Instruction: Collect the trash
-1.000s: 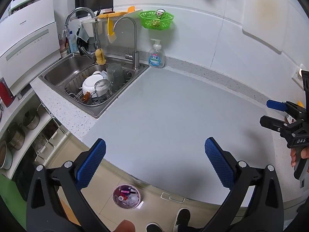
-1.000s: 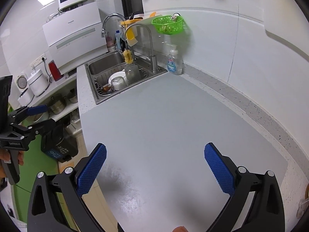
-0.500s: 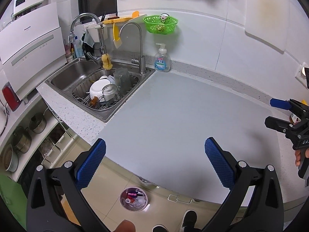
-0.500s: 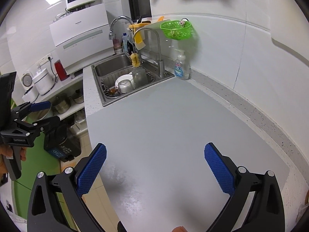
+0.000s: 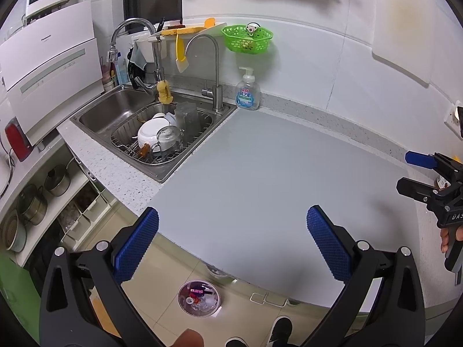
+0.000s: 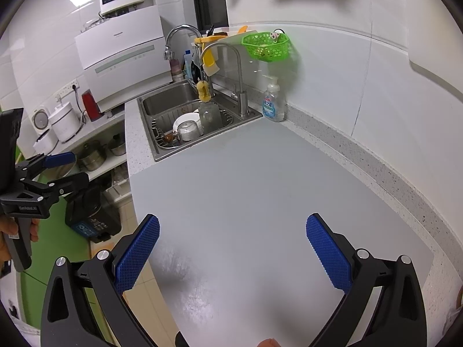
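A small round trash bin point(image 5: 198, 294) stands on the tiled floor below the counter's front edge, holding mixed scraps. My left gripper point(image 5: 231, 240) hangs open over that front edge, above the bin, with nothing between its blue pads. My right gripper point(image 6: 233, 250) is open over the grey countertop point(image 6: 260, 188), also holding nothing. Each gripper shows in the other's view: the right one point(image 5: 428, 173) at the far right edge, the left one point(image 6: 62, 167) at the far left, held by a hand. No loose trash is visible on the countertop.
A steel sink point(image 5: 150, 133) with dishes in a rack sits at the counter's back left. A soap bottle point(image 5: 247, 91) stands by the wall, a green basket point(image 5: 247, 37) hangs above. Shelves with pots point(image 5: 43, 190) lie left. A dark box point(image 6: 92, 217) sits on the floor.
Both views have drawn back and risen slightly, so the sink and wall items sit further right and lower. The bin has shifted right in the left wrist view. Both grippers stayed open.
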Action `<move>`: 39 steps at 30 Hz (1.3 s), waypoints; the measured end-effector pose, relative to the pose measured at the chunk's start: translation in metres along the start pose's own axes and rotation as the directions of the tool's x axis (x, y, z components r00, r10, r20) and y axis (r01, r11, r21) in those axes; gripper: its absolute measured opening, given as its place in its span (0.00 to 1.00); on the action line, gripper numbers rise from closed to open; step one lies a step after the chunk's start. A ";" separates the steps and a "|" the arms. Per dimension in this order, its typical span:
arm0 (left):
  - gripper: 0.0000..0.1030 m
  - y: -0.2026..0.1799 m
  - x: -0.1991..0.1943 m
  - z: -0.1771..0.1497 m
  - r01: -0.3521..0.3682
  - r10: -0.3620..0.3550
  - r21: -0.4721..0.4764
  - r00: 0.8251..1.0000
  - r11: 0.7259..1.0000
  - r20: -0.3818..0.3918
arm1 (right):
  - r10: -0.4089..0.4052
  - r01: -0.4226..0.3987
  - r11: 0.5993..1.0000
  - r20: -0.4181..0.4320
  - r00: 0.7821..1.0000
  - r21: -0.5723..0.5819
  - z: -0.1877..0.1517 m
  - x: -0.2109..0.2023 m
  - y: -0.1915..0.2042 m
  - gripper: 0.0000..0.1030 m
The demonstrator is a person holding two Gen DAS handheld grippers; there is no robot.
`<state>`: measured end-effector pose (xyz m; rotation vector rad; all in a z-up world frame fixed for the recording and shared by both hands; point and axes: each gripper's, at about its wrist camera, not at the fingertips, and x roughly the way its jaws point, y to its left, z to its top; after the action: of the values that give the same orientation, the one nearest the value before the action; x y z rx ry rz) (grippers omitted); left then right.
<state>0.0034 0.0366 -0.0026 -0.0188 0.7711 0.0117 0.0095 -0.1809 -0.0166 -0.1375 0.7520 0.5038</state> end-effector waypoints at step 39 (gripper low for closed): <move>0.97 -0.003 0.010 0.001 -0.018 0.017 -0.048 1.000 0.999 -0.024 | 0.010 -0.010 1.000 -0.014 1.000 -0.005 -0.006 0.008 0.004 0.94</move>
<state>0.0114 0.0335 -0.0088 -0.0578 0.7942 0.0469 0.0089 -0.1756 -0.0261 -0.1422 0.7650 0.5151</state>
